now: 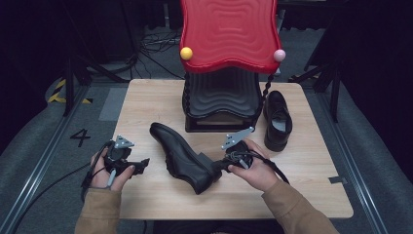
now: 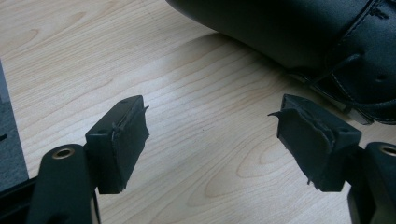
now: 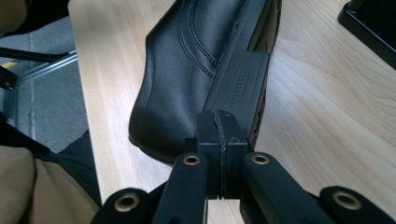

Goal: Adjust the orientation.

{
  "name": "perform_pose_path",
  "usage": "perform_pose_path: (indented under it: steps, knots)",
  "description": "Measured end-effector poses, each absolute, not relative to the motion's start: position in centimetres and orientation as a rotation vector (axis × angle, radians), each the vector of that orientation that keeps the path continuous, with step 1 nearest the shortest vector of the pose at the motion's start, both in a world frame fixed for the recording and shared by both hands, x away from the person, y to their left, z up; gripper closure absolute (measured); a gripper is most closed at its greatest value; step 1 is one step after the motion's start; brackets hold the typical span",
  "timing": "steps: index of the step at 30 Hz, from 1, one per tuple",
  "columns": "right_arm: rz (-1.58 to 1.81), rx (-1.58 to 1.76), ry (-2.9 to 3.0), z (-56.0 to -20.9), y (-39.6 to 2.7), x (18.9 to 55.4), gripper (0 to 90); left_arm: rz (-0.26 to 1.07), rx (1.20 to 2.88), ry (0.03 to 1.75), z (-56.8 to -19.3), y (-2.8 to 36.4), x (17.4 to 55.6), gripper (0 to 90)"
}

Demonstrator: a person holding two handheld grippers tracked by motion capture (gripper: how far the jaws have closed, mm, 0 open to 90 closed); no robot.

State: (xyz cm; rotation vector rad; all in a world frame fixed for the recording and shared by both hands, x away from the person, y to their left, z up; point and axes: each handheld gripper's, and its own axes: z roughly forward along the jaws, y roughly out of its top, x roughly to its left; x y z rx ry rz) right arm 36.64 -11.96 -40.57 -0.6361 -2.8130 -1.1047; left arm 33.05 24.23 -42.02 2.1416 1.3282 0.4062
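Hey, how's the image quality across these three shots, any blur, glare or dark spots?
High view: the table is evenly lit, the surroundings fall into near black, and the red rack top shows soft sheen. Left gripper view: the open left gripper is sharp, the black shoe is dark with little detail. Right gripper view: shoe stitching is crisp, and the shut right gripper is slightly soft.

Black leather shoe (image 1: 182,158) sideways on table
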Motion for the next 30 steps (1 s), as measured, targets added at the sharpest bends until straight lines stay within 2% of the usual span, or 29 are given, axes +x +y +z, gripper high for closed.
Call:
perform_pose_path:
  steps: [16,30]
  knots:
    - [-1.090,-0.763,-2.910,-40.9,-13.5,38.1,90.0,0.408,2.143,1.330,-42.1,24.1,33.1,24.7]
    - [-0.951,-0.958,-2.865,-43.4,-15.0,43.2,90.0,0.408,2.142,1.330,-42.3,24.1,33.3,24.4]
